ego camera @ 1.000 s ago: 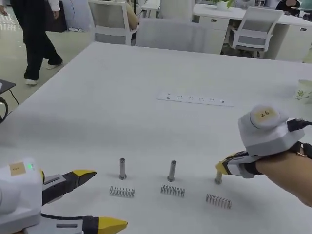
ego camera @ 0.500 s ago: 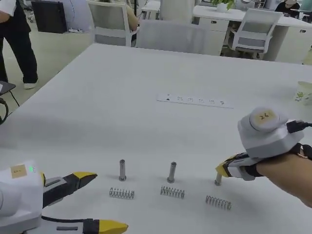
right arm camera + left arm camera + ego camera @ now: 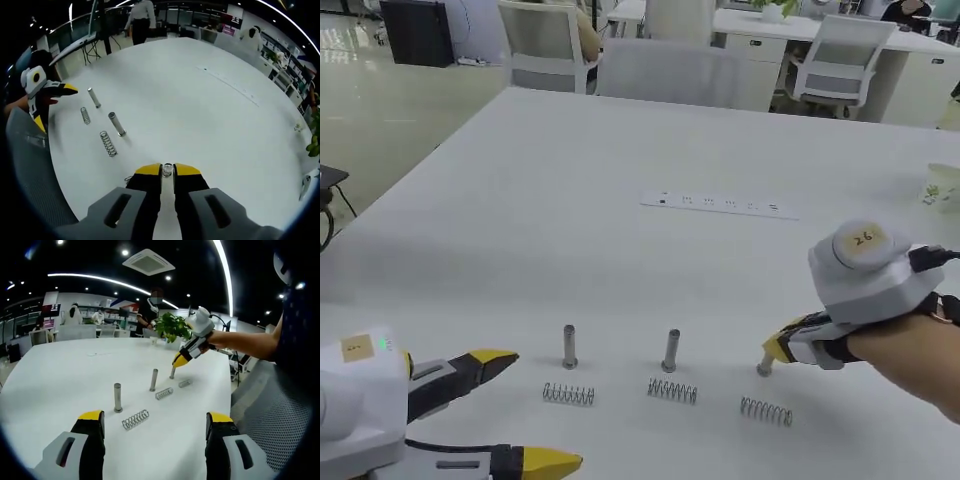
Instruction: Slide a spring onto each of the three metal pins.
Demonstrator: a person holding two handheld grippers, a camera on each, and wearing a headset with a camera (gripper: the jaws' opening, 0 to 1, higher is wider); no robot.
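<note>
- I've got a big white tabletop (image 3: 620, 160) with a flat white socket strip (image 3: 718, 204) sitting mid-table.
- There's a pale office chair (image 3: 548, 45) at the far edge, and another (image 3: 840, 65) off to its right.
- I see a leafy green potted plant (image 3: 172, 326) near the table's end.
- A person in a white top (image 3: 140, 17) is standing beyond the table.

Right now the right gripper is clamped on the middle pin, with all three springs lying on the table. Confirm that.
Wrong pin: the right gripper is clamped on the rightmost pin, as the head view shows; the middle pin stands free. The rest holds.
</note>
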